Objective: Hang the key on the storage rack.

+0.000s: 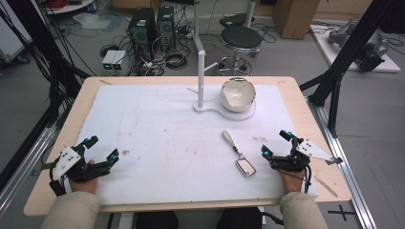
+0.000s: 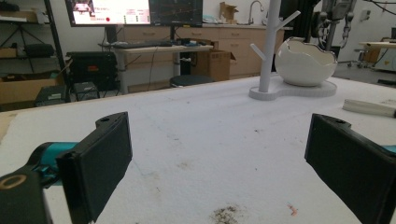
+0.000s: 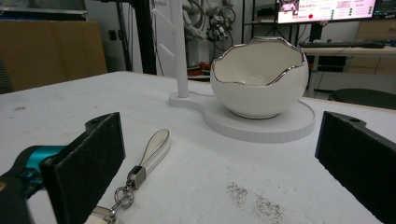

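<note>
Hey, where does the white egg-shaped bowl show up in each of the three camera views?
High view: the bowl sits top centre, on the stand's base.
Left gripper view: bowl upper right, far across the table.
Right gripper view: bowl centre, close ahead.
Shared landmark: the white branched stand beside it.

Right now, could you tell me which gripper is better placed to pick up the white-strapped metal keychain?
Right gripper: open, beside the white-strapped metal keychain; the left gripper sits far across the table.
</note>
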{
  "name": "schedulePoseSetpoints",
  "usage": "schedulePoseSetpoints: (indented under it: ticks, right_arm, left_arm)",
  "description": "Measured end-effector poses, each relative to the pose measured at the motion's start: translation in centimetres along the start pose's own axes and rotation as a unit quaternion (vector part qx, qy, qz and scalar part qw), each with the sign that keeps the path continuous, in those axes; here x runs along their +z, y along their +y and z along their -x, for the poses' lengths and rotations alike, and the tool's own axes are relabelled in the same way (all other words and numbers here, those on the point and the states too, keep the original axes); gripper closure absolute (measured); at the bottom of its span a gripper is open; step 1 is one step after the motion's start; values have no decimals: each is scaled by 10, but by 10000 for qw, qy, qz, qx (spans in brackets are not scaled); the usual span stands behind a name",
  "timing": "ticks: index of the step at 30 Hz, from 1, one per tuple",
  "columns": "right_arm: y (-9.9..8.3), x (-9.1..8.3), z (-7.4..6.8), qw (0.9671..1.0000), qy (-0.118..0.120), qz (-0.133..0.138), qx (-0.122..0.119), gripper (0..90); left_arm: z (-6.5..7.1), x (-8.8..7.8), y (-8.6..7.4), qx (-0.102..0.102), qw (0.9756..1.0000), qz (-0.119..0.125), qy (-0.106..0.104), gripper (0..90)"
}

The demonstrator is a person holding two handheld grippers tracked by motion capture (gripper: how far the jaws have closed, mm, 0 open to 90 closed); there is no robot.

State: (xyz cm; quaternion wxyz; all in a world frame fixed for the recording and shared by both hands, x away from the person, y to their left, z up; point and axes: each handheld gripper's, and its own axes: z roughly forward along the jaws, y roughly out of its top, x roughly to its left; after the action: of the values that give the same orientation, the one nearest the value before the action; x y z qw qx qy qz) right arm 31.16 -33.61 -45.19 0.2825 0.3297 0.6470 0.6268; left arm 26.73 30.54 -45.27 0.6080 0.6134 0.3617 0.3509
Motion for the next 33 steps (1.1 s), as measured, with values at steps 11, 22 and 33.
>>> schedulePoseSetpoints:
  ticks: [11,22,33]
  right_arm:
    - [1,1,-1,10000,4,-50,36,6]
    - [18,4,-5,9989,73,-452,-117,6]
    - [81,18,-17,9937,181,-1035,-401,6]
  left_arm:
    - [1,0,0,23,10000,-20,8,78]
    - [1,0,0,31,10000,25,14,79]
    - [1,-1,0,23,10000,55,-5,78]
